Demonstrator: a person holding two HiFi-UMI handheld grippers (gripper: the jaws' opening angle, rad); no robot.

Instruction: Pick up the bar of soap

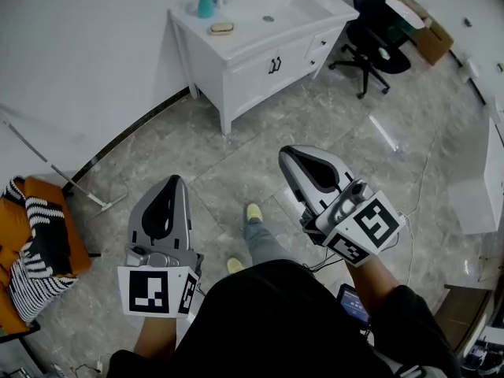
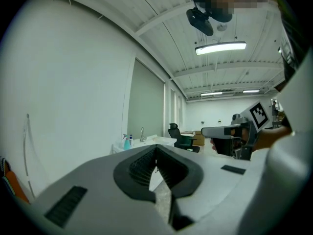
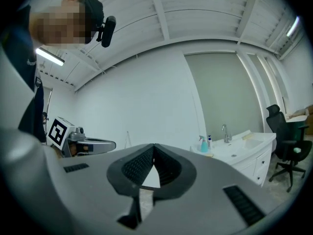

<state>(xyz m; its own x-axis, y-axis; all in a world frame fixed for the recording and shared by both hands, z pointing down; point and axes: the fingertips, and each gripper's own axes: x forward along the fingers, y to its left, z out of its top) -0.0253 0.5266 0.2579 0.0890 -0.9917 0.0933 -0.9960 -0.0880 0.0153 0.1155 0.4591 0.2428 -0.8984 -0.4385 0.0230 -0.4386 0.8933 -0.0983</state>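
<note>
Far beyond left tool [image 1: 175,179], soap [image 1: 221,28]

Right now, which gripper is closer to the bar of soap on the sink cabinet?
Right, slightly. The right gripper is held farther forward, off to the soap's right; the left gripper sits farther back, to its left. Both are far from the cabinet.

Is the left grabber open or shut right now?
Shut. In the left gripper view, the left gripper has its two dark jaw tips touching, with nothing pinched between them.
</note>
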